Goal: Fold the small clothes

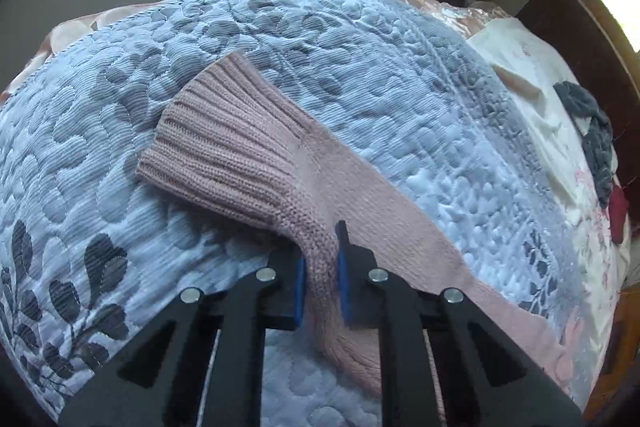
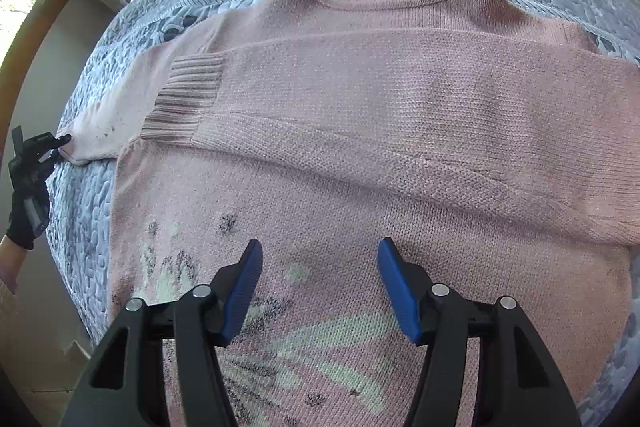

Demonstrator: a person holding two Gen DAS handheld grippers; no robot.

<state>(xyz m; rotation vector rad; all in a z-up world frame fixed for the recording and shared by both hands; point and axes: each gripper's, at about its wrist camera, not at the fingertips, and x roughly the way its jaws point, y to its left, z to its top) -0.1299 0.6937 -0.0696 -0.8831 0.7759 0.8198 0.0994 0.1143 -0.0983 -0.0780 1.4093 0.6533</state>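
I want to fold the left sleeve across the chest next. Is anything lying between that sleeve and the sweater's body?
Nothing visible blocks it. The left gripper is shut on the left sleeve, out over the quilt. On the sweater only the other sleeve lies folded flat, and the open right gripper hovers lower down.

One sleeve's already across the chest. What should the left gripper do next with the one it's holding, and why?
Probably carry the left sleeve across the sweater body: the left gripper is shut on it, still stretched outward over the quilt, while the right sleeve lies folded across.
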